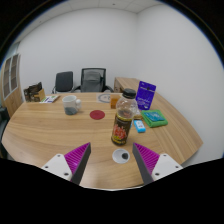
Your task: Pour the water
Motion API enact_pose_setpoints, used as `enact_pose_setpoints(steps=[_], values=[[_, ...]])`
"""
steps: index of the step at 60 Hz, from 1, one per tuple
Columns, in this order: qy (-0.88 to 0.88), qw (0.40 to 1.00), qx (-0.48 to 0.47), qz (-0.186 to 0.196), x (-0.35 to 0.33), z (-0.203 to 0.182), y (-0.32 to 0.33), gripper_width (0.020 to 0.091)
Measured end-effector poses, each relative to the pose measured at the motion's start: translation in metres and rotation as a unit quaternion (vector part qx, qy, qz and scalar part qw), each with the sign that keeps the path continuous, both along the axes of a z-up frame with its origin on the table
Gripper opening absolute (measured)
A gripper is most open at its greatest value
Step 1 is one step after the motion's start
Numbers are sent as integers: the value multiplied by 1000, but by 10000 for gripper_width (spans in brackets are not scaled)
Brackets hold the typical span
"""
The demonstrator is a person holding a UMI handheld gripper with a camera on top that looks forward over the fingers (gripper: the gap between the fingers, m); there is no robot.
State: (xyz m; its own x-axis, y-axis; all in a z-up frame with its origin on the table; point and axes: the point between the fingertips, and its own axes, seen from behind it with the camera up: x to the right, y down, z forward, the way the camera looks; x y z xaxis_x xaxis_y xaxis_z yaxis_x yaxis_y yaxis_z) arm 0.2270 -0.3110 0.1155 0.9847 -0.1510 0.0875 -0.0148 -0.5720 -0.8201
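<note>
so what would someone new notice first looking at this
Probably the bottle with the dark label, standing upright on the wooden table just ahead of the open gripper, its fingers apart and holding nothing. Next, the purple box standing beyond the bottle, with a green packet lying beside it, and the round red coaster near the table's middle.

No text, brand or number can be read. The bottle (123, 117) just ahead of the fingers wears a dark label with yellow marks, and the purple box (147, 94) beyond it shows a pale design, but both are too small to make out.
</note>
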Motion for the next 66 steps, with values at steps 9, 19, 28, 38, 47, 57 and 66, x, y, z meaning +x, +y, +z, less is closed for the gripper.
enact_pose_setpoints(steps=[9, 19, 28, 38, 47, 57, 66], values=[[17, 999, 28, 7, 43, -17, 72, 858], [21, 998, 47, 20, 61, -39, 130, 855], [20, 997, 68, 34, 63, -46, 152, 575], [23, 995, 93, 34, 63, -43, 156, 450], [12, 995, 90, 31, 65, -43, 157, 388], [-39, 996, 83, 9, 67, -19, 167, 390], [-157, 984, 80, -6, 76, 35, 199, 390]])
